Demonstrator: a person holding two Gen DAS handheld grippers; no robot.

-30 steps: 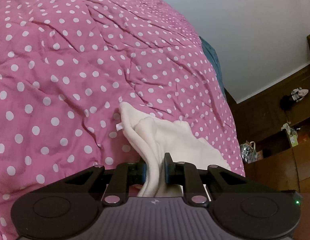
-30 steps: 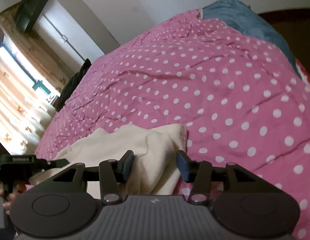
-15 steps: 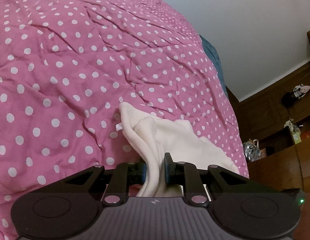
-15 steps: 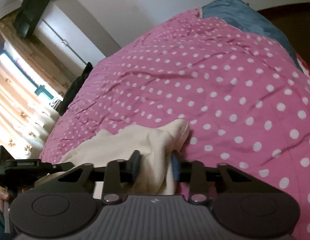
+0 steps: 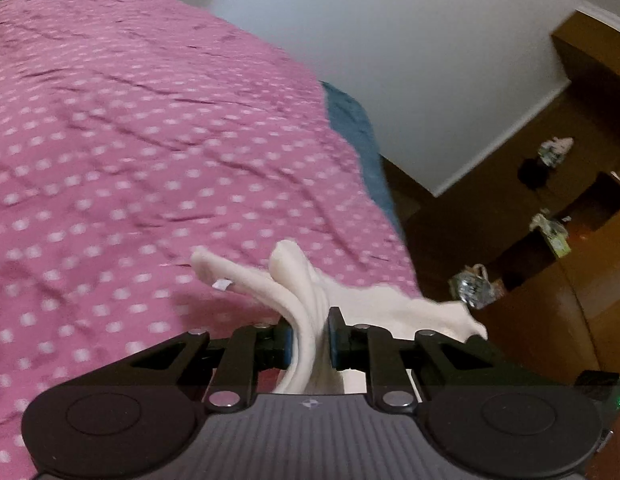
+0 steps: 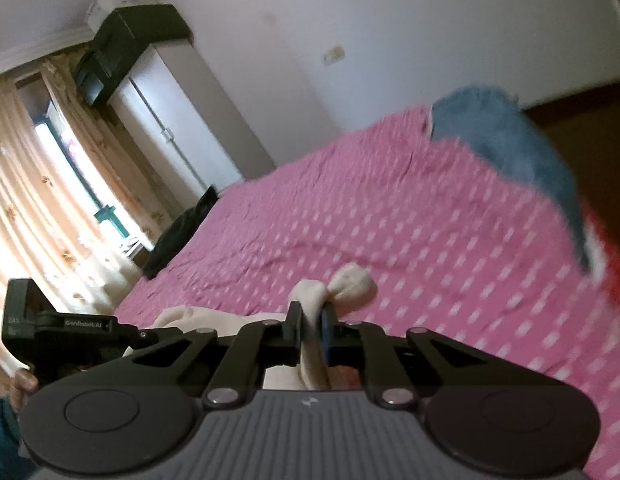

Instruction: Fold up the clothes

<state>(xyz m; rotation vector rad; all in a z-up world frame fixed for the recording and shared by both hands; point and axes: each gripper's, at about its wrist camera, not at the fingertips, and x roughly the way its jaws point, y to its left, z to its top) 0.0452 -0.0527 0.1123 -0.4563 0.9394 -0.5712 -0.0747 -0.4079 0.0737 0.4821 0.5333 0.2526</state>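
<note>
The left gripper [image 5: 309, 334] is clamped on a bunched fold of the cream garment [image 5: 298, 284], its blue-padded fingers [image 5: 285, 340] pressed against the cloth from both sides. Two rounded ends of the fabric poke up past the fingertips, one with a small white tag [image 5: 222, 285] hanging from it, and the rest of the cloth trails off to the right over the edge of the bed.

The right gripper [image 6: 311, 330] is likewise closed tight on the garment [image 6: 351, 282], with a knot-like bulge of cream cloth standing just beyond its tips. More of the same cloth stretches away to the left of this gripper, toward the left gripper's black body [image 6: 62, 326], which is visible at the edge of the right view with a hand [image 6: 24, 384] gripping it.

Below both grippers lies the pink bedspread [image 5: 130, 152] with white dots, creased in long wrinkles. A blue blanket [image 6: 505, 136] lies at the far end of the bed. Curtains [image 6: 34, 208] glow with daylight beside a white wardrobe [image 6: 170, 120]. In the left view, wooden shelves [image 5: 549, 220] hold small items that are too blurred to make out.
</note>
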